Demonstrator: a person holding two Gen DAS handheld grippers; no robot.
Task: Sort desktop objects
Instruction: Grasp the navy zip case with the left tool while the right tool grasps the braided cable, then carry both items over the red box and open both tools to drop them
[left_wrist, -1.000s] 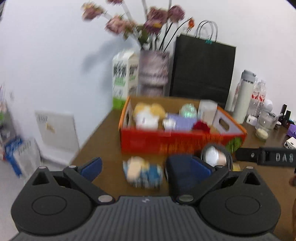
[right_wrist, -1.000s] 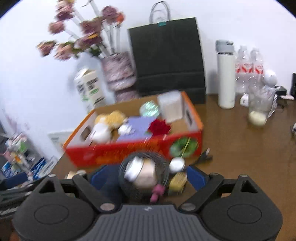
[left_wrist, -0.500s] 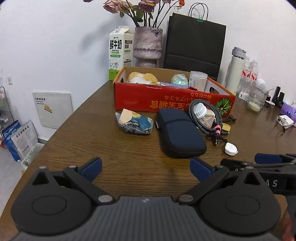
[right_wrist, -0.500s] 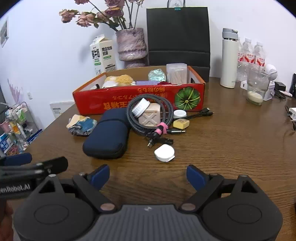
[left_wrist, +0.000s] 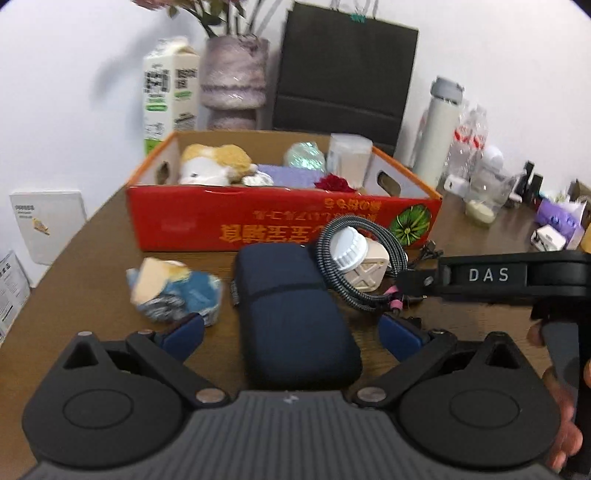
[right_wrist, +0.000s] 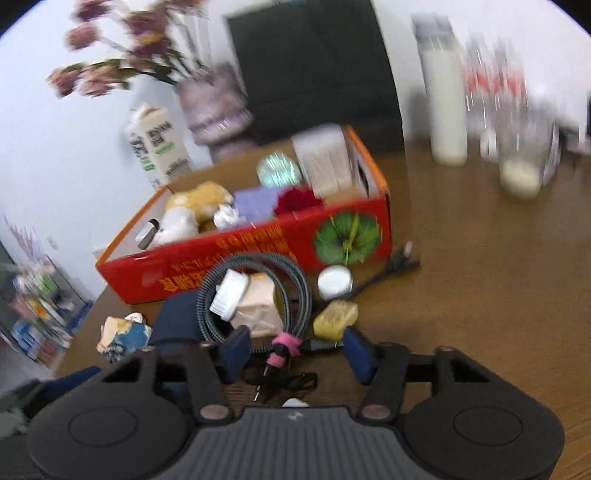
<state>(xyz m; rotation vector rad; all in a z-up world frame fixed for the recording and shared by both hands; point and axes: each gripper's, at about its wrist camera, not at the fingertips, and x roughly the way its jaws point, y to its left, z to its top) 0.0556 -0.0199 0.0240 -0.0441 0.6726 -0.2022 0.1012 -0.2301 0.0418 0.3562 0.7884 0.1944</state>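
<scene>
A navy zip case (left_wrist: 291, 310) lies on the brown table between the open fingers of my left gripper (left_wrist: 291, 338). A braided cable coil (left_wrist: 364, 254) with a beige adapter (left_wrist: 364, 271) sits to its right. My right gripper (right_wrist: 295, 349) is open, its fingers either side of the cable's pink-tied end (right_wrist: 282, 345). It also shows in the left wrist view (left_wrist: 491, 275). The red cardboard box (left_wrist: 280, 218) behind holds a plush toy (left_wrist: 214, 164) and other items.
A crumpled blue wrapper (left_wrist: 173, 290) lies left of the case. A yellow block (right_wrist: 336, 319) and a white round lid (right_wrist: 334, 282) lie by the cable. A milk carton (left_wrist: 170, 86), vase, black bag (left_wrist: 343, 70), flask (left_wrist: 441, 127) and jar (right_wrist: 521, 162) stand behind.
Both grippers have moved forward and down toward the objects. The left now straddles the navy case, the right has narrowed around the cable's end.
</scene>
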